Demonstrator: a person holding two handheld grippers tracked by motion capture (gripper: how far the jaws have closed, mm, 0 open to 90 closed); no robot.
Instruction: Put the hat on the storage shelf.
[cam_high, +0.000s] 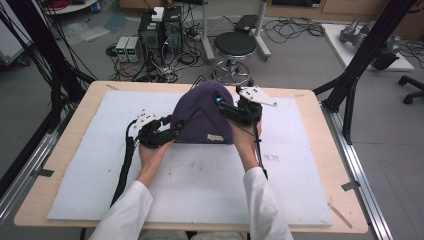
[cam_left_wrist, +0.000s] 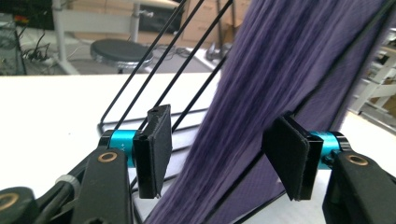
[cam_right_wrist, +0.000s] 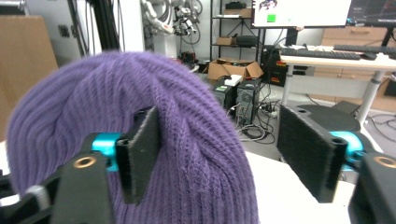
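Observation:
A purple knit beanie (cam_high: 202, 112) sits over a black wire stand (cam_left_wrist: 154, 70) in the middle of the white mat (cam_high: 295, 170). My left gripper (cam_high: 175, 129) is at the hat's lower left edge; in the left gripper view its jaws (cam_left_wrist: 223, 154) stand apart with a hanging fold of the beanie (cam_left_wrist: 261, 79) between them, neither pad pressing it. My right gripper (cam_high: 223, 106) is at the hat's upper right side. In the right gripper view the jaws (cam_right_wrist: 224, 156) are wide apart, and the beanie's crown (cam_right_wrist: 93, 98) bulges up behind the left pad.
The mat lies on a wooden table (cam_high: 320, 145). Behind the table are a black stool (cam_high: 235, 46), computer boxes (cam_high: 160, 30) and loose cables on the floor. Black frame posts (cam_high: 365, 55) stand at both sides. Bare mat stretches in front of the hat.

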